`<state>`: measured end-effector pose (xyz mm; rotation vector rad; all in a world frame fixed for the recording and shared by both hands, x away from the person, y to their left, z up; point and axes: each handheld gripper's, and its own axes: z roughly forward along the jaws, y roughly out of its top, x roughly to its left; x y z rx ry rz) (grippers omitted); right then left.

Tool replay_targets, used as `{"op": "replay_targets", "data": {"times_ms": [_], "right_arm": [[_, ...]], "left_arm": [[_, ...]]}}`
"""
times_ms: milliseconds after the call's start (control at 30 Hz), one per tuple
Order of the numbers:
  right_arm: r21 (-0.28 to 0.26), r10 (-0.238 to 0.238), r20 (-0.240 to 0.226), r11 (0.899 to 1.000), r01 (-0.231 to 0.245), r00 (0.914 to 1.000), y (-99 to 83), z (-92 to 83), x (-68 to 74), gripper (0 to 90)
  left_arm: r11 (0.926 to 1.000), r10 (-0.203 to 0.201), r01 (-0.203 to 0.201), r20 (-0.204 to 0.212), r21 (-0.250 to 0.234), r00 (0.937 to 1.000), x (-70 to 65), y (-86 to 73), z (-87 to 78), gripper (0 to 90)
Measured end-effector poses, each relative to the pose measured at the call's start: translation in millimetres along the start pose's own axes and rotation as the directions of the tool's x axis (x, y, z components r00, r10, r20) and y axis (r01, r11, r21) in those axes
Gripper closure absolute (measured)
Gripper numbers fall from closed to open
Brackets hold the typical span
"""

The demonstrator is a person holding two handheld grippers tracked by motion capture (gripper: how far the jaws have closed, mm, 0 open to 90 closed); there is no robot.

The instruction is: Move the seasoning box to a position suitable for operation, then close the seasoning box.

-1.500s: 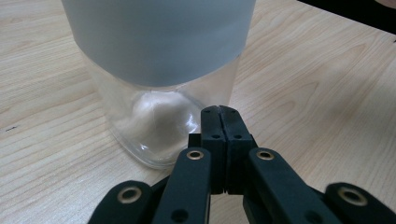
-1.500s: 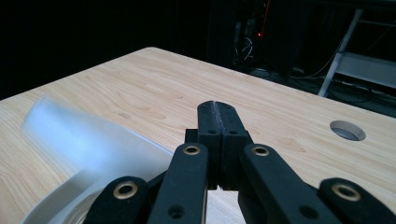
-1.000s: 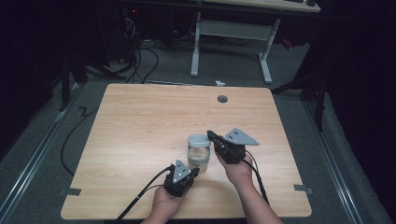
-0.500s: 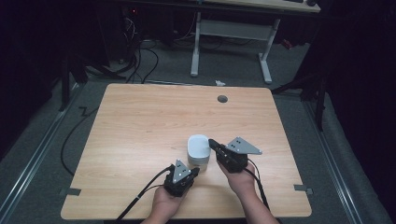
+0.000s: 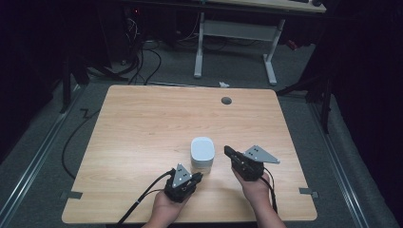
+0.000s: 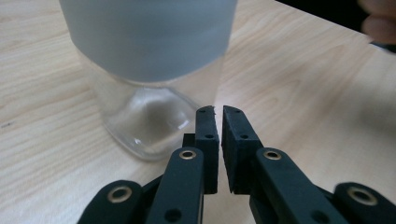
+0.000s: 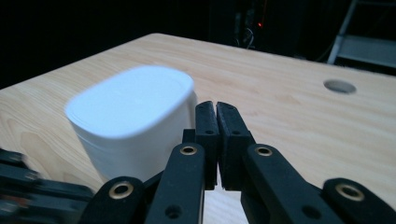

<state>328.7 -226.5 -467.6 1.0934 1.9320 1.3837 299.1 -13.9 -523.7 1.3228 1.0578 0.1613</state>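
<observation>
The jar (image 5: 202, 153) stands upright on the wooden table (image 5: 142, 123), toward its near edge and between the two grippers. It is a clear, squarish container with rounded corners, topped by a white lid that covers its upper part. In the left gripper view its see-through lower body and thick glassy base (image 6: 149, 121) show plainly, with the pale lid band above them. In the right gripper view the lid (image 7: 130, 100) looks like a smooth white rounded rectangle.

The left gripper (image 5: 198, 177) lies low on the table just at the near left of the jar, jaws pointing at its base. Its jaws have just been opening a little and stand a narrow slit apart, with nothing between them; the tips sit just beside the jar's base, and contact cannot be told.

The right gripper (image 5: 227, 151) is just to the right of the jar, jaws together and empty, apart from it.

A second ago the right gripper was higher and at the jar's top, with the jar looking tilted or lifted. Half a second ago the jar already stood flat where it is now, and since then the right gripper has drawn away to the right and toward the person. The left hand has kept its place.
</observation>
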Motion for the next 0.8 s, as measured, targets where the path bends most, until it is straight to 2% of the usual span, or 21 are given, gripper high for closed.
{"op": "replay_targets", "data": {"times_ms": [100,167,200,267,300,333,400,433,467,500,567,633,667,733,767,800], "right_arm": [[0.018,0.034,0.013,0.999,-0.034,0.9994,-11.9,-1.7,-9.7,87.8],[0.032,0.063,0.032,0.997,-0.064,0.9975,-22.8,-4.1,-19.3,87.7],[0.032,0.063,0.032,0.997,-0.064,0.9975,-22.8,-4.1,-19.3,87.7],[0.038,0.075,0.049,0.996,-0.077,0.9960,-28.7,-7.2,-24.5,86.4],[0.042,0.071,0.064,0.996,-0.074,0.9954,-32.0,-10.5,-27.3,85.3],[0.044,0.069,0.074,0.996,-0.072,0.9949,-34.1,-13.1,-28.6,84.0],[0.052,0.076,0.092,0.995,-0.081,0.9929,-40.4,-21.2,-32.9,80.9],[0.048,0.080,0.123,0.995,-0.087,0.9891,-47.7,-30.3,-36.1,77.7],[0.048,0.080,0.123,0.995,-0.087,0.9891,-47.7,-30.3,-36.1,77.7],[0.052,0.085,0.132,0.994,-0.093,0.9876,-49.8,-32.6,-37.2,74.5],[0.074,0.068,0.166,0.994,-0.081,0.9837,-54.2,-37.9,-39.6,71.7],[0.080,0.089,0.193,0.991,-0.106,0.9771,-59.4,-42.9,-45.5,69.0],[0.080,0.089,0.193,0.991,-0.106,0.9771,-59.4,-42.9,-45.5,69.0],[0.089,0.085,0.211,0.990,-0.106,0.9737,-60.2,-44.7,-48.6,67.1],[0.090,0.092,0.228,0.989,-0.115,0.9693,-59.6,-46.2,-49.9,65.0],[0.090,0.092,0.228,0.989,-0.115,0.9693,-59.6,-46.2,-49.9,65.0]], "left_arm": [[0.9987,0.049,-0.049,-0.009,0.011,0.9987,1.9,3.1,-12.7,83.9],[0.9944,0.106,-0.106,-0.033,0.010,0.9938,11.8,9.7,-24.0,82.3],[0.9944,0.106,-0.106,-0.033,0.010,0.9938,11.8,9.7,-24.0,81.7],[0.9930,0.118,-0.118,-0.065,0.000,0.9909,28.4,21.7,-34.3,80.5],[0.9932,0.115,-0.116,-0.081,-0.010,0.9901,34.7,26.2,-37.5,78.2],[0.9934,0.110,-0.113,-0.113,-0.020,0.9874,47.6,34.1,-43.1,76.0],[0.9935,0.097,-0.105,-0.164,-0.043,0.9817,64.2,42.5,-50.6,71.0],[0.9911,0.065,-0.089,-0.222,-0.099,0.9728,84.8,50.7,-64.1,65.1],[0.9911,0.065,-0.089,-0.222,-0.099,0.9728,84.8,50.7,-64.1,62.9],[0.9883,0.027,-0.062,-0.245,-0.139,0.9691,95.2,54.6,-73.0,62.9],[0.9847,-0.028,-0.020,-0.267,-0.173,0.9632,107.2,60.7,-83.6,61.2],[0.9820,-0.006,-0.048,-0.282,-0.183,0.9595,110.9,63.2,-86.7,58.7],[0.9820,0.007,-0.060,-0.286,-0.179,0.9581,112.7,63.4,-87.7,58.7],[0.9834,-0.009,-0.044,-0.288,-0.176,0.9577,116.6,62.4,-88.2,58.6],[0.9853,-0.014,-0.035,-0.285,-0.167,0.9583,117.6,60.8,-88.7,58.3],[0.9861,-0.011,-0.037,-0.283,-0.162,0.9590,117.4,59.5,-89.2,58.3]]}}
